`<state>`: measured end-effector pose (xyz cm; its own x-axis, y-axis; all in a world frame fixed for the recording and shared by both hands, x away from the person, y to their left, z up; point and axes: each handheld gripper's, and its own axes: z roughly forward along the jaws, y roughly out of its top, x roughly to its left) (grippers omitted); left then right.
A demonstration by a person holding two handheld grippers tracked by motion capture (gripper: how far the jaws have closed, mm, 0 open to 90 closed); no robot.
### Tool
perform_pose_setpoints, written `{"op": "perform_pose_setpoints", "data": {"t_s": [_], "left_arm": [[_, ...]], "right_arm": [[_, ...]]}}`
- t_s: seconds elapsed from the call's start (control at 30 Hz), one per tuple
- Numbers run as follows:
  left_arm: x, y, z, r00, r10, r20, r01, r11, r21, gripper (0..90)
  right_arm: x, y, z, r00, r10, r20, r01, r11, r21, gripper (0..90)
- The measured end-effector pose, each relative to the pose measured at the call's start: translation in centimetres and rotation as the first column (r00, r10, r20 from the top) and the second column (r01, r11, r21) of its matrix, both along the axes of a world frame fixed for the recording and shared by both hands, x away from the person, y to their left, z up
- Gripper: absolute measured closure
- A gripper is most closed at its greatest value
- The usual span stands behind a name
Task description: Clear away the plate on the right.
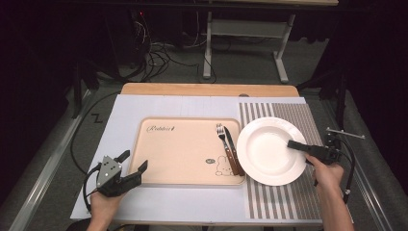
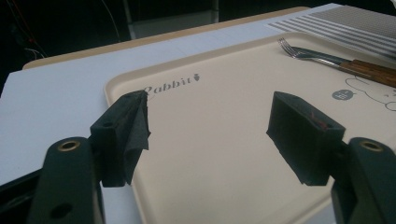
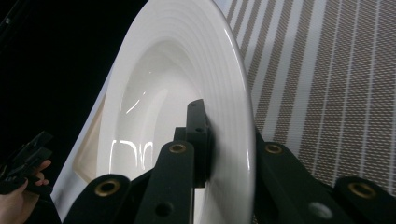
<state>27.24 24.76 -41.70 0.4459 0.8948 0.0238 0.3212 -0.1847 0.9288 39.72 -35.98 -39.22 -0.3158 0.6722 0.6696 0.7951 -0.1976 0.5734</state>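
Overhead, the counter (image 1: 144, 202) is covered by white board; cables are strewn behind. The white plate's (image 1: 269, 149) rim is clamped by the right gripper (image 1: 294, 144); the left gripper (image 1: 134, 166) is held spread.

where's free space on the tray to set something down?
Most of the tray is bare: the stretch from its left rim across to the fork and knife, below the "Rabbit" print. The right edge is crowded: cutlery, then the white plate overlapping that rim, clamped by the right hand-held gripper. The left hand-held gripper hangs open at the front-left corner.
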Motion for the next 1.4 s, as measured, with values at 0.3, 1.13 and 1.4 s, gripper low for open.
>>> {"op": "perform_pose_setpoints", "data": {"t_s": [0.3,1.13,1.4], "left_arm": [[0.0,0.2,0.0,1.0000,0.004,-0.004,-0.004,1.0000,-0.003,29.6],[0.2,0.0,0.1,0.9999,-0.012,0.000,0.012,0.9999,0.006,30.2],[0.2,-0.1,0.0,0.9999,-0.011,0.001,0.011,0.9998,0.015,30.5]], "right_arm": [[0.5,1.7,0.8,0.9997,0.026,-0.001,-0.026,0.9996,-0.008,84.1],[2.7,7.8,0.8,0.9960,0.088,-0.014,-0.088,0.9961,0.013,84.1],[3.6,10.2,1.1,0.9917,0.128,-0.011,-0.128,0.9917,-0.004,84.0]]}}
